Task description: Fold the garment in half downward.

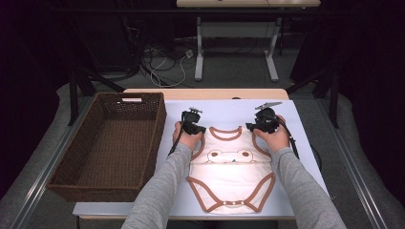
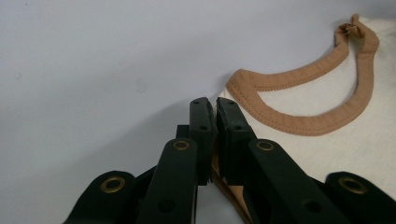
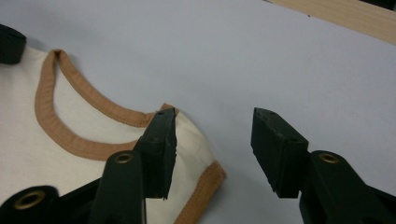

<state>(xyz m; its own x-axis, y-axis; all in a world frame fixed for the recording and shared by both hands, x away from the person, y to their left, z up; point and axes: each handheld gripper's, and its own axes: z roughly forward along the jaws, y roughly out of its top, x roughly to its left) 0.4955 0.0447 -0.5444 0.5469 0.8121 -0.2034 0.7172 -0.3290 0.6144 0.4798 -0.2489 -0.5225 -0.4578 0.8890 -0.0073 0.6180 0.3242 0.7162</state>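
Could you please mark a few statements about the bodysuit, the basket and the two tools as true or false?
1. The left tool is shut on the bodysuit at its shoulder. True.
2. The right tool is clamped on the other shoulder. False: its jaws stand apart, the shoulder edge between them, unpinched.
3. The bodysuit lies in the wicker basket. False: it lies flat on the white sheet beside the basket.
4. The bodysuit is cream with brown trim. True.
5. The basket stands to the right of the bodysuit in the high view. False: it stands to the left.
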